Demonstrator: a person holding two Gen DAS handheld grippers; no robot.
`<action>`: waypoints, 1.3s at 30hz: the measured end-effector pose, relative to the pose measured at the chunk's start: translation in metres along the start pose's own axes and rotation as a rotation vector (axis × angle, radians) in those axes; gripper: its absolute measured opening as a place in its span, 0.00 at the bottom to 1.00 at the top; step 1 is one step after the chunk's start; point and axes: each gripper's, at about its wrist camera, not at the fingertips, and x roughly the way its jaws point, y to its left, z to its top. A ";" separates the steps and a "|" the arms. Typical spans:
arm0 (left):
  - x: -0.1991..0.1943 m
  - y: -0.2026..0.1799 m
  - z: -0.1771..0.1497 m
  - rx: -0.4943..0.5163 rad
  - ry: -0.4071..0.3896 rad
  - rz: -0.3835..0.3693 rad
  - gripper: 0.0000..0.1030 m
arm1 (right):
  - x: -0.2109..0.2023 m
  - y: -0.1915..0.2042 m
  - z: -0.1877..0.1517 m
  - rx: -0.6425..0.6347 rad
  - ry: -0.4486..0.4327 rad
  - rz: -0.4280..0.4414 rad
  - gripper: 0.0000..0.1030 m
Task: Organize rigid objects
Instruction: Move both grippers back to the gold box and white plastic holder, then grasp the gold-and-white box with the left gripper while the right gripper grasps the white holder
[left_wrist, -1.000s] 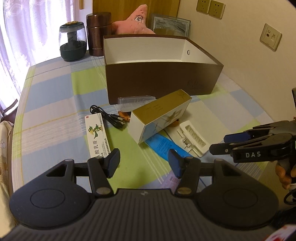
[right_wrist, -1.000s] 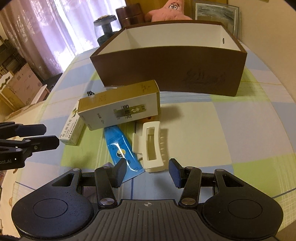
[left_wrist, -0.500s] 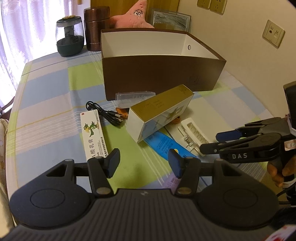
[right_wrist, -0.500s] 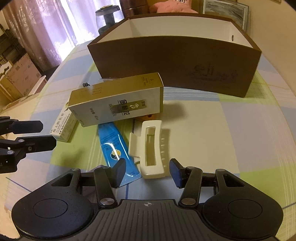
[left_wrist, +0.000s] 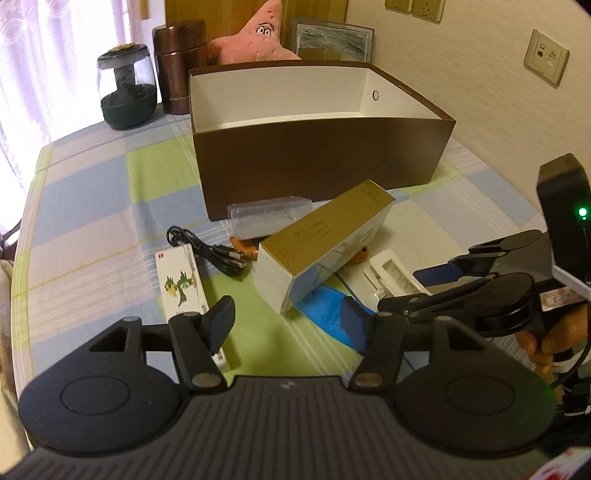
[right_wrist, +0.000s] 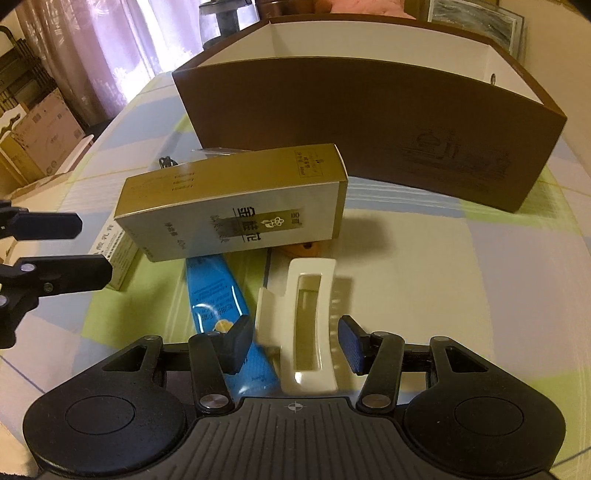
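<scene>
The right gripper (right_wrist: 293, 341) has its jaws apart, one on each side of the near end of a white hair claw clip (right_wrist: 308, 317), with a gap showing between each pad and the clip, so nothing is clamped. The clip lies flat on the counter (right_wrist: 424, 266), lengthwise away from the camera. Touching its left side is a blue tube (right_wrist: 218, 314), whose far end runs under a gold and white carton (right_wrist: 240, 206) lying on its side. An orange object peeks out from under the carton's near right corner.

The left gripper (left_wrist: 290, 325) has its jaws opening, with only the checked cloth of the counter (left_wrist: 92, 229) between them. Just beyond its left finger (left_wrist: 221, 323) lies a narrow white box with a green figure (left_wrist: 181, 284). Farther off are a coiled black cable (left_wrist: 207, 251) and a clear plastic case (left_wrist: 267, 216), the case resting against the near wall of the large brown box (left_wrist: 321, 162). The brown box stands open-topped, white inside, at the far middle of the counter, with the carton just in front of it.

Behind the brown box, at the far left, stand a dark glass jar (left_wrist: 125, 92) and a copper-coloured flask (left_wrist: 179, 66); a pink star plush (left_wrist: 258, 37) and a framed picture (left_wrist: 332, 40) lean at the wall.
</scene>
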 end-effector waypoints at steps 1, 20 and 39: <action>0.001 0.000 0.001 0.008 0.000 0.002 0.57 | 0.003 0.000 0.001 -0.004 0.006 -0.001 0.48; 0.046 -0.007 0.022 0.172 -0.026 -0.028 0.58 | -0.019 -0.044 -0.004 0.104 -0.023 -0.086 0.37; 0.040 -0.071 0.010 0.132 0.087 -0.144 0.42 | -0.040 -0.067 -0.012 0.171 -0.055 -0.060 0.37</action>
